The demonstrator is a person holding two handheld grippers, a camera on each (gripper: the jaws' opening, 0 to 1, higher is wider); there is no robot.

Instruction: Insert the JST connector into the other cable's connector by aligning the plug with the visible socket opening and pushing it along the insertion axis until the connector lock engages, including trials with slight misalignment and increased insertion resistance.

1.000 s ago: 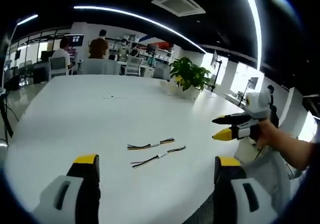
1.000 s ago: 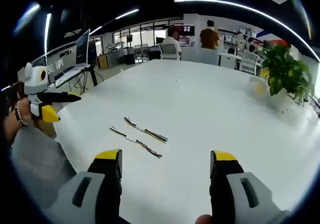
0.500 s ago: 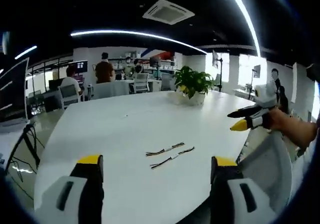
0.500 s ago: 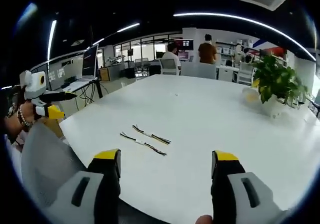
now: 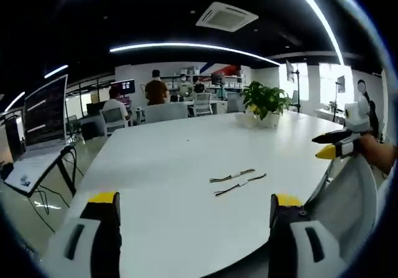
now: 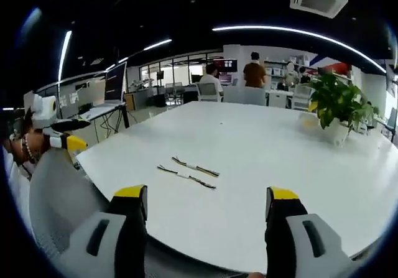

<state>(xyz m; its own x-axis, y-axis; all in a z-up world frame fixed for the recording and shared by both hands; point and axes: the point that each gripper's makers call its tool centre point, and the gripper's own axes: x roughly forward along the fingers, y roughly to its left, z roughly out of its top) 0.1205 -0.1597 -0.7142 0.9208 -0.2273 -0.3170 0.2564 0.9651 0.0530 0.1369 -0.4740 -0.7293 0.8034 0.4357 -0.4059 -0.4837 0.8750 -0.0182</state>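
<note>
The white table [image 6: 267,141] lay broadly bare around the two cables [image 6: 186,169], which rested side by side, near each other, not far from its near edge; open tabletop stretched on every side of them. A potted plant [image 6: 339,104] stood well apart from the cables, toward the far right of the table. A grey mesh chair back [image 6: 53,197] rose just off the near edge, left of the cables, between them and the left gripper [image 6: 65,142]. In the left gripper view the same chair back [image 5: 348,197] stood right of the cables [image 5: 239,180].
</note>
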